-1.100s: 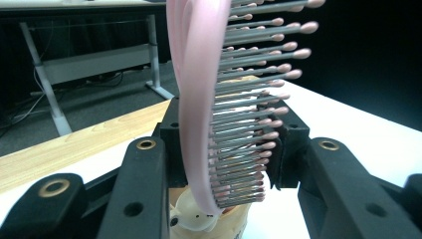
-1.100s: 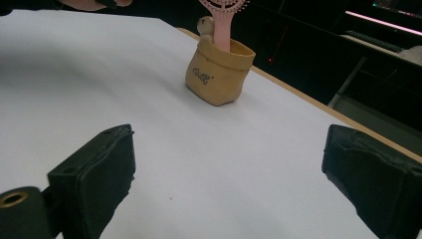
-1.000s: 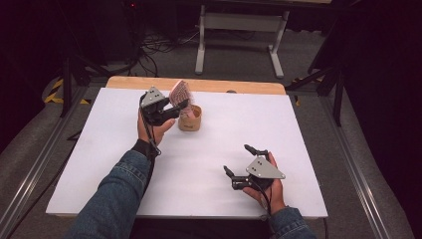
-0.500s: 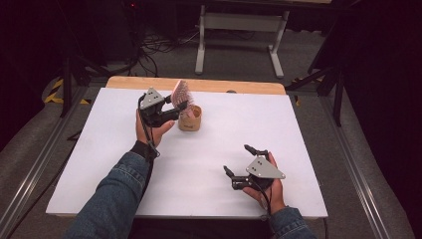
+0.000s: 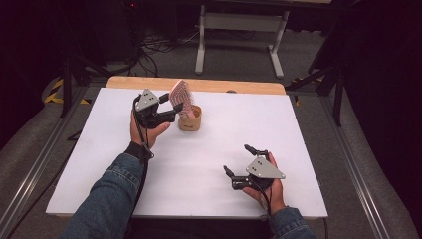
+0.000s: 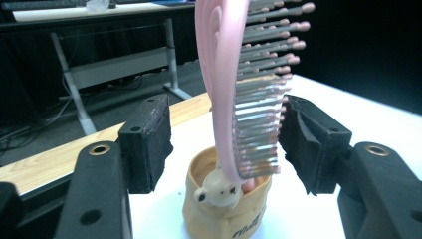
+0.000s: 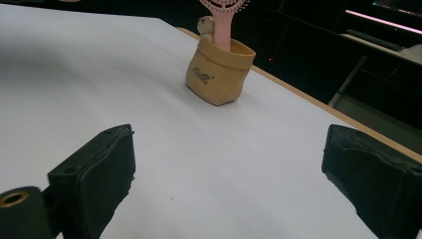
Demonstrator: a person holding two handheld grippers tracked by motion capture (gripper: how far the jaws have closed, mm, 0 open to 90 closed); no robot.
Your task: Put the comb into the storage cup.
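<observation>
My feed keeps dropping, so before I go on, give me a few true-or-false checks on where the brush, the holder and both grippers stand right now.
1. The pink hairbrush stands handle-down in the tan holder. True.
2. The left gripper is clamped on the brush. False: its jaws stand open on either side of the brush head, with a gap on the left side.
3. The right gripper holds the holder. False: it is open and empty, low over the white table, well apart from the holder.
4. The holder has a small bear figure on its rim. True.
5. The holder lies tipped on its side. False: it stands upright.
</observation>
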